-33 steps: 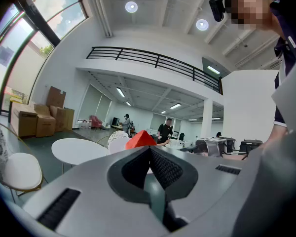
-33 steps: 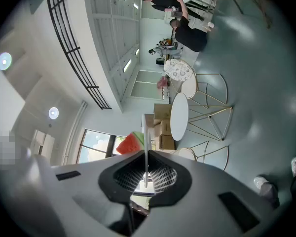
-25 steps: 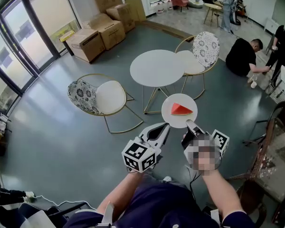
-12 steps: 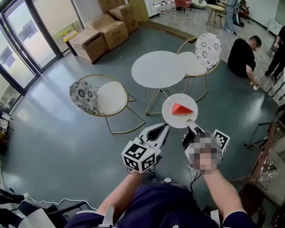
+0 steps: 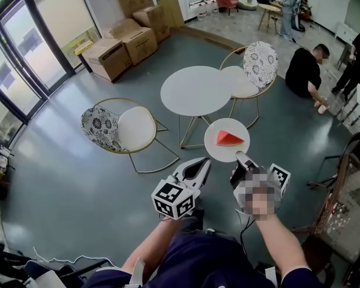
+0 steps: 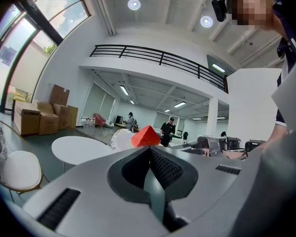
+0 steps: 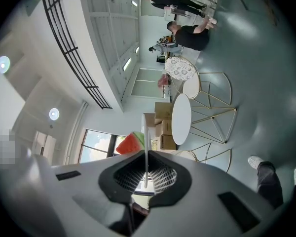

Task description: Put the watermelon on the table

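A red watermelon slice (image 5: 230,138) with a green rind lies on a small white plate (image 5: 217,149), held in the air over the floor. My right gripper (image 5: 240,158) is shut on the plate's near rim. In the right gripper view the plate (image 7: 144,132) shows edge-on between the jaws of the right gripper (image 7: 146,155), with the watermelon (image 7: 131,143) to its left. My left gripper (image 5: 201,164) hangs just left of the plate, shut and holding nothing. Its own view shows the left gripper (image 6: 149,149) with the jaws together and the watermelon (image 6: 147,136) just past them. The round white table (image 5: 196,90) stands beyond the plate.
Two gold-framed chairs flank the table, one at the left (image 5: 121,128) and one at the back right (image 5: 249,71). Cardboard boxes (image 5: 121,41) are stacked at the far wall. Several people (image 5: 306,71) are at the right. A dark chair (image 5: 348,173) stands near right.
The table and chairs have slid slightly left in the head view. Both grippers and the plate with the watermelon keep their places in the frame.
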